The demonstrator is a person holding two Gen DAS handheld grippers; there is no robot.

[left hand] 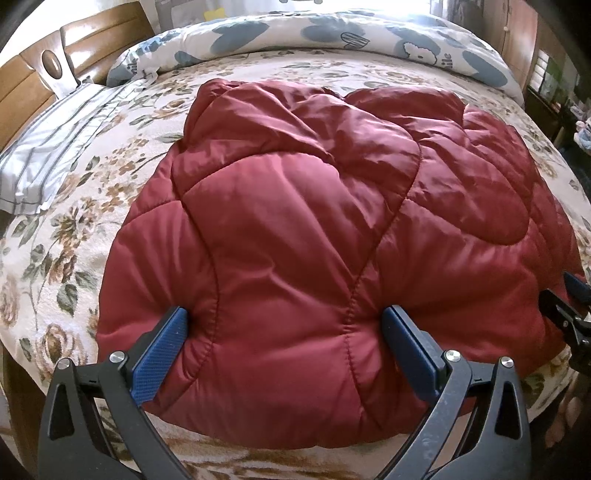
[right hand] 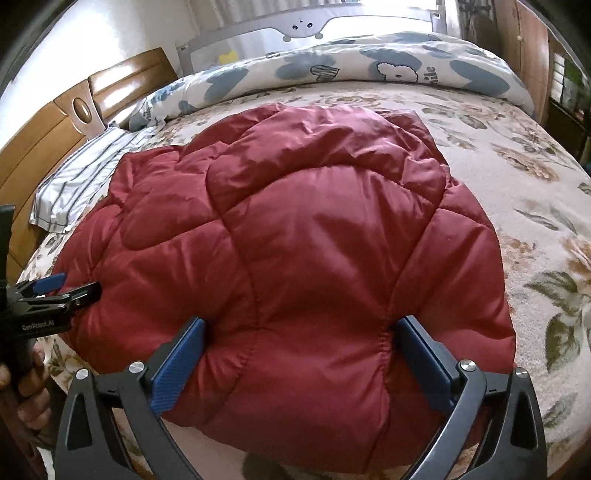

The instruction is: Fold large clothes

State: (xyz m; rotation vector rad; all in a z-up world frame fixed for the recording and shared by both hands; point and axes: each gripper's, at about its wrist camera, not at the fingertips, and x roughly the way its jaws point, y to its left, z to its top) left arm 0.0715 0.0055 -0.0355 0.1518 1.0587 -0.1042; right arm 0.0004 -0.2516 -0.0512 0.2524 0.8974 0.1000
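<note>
A dark red quilted puffer jacket lies folded in a thick bundle on the bed; it also fills the right wrist view. My left gripper is wide open, its blue pads pressed against the jacket's near edge on both sides of a puffy section. My right gripper is wide open too, its blue pads straddling the near edge further right. Each gripper shows at the other view's edge: the right one and the left one.
The bed has a floral cover. A striped pillow lies at the left by the wooden headboard. A blue-and-white duvet runs along the far side. A dark cabinet stands at the right.
</note>
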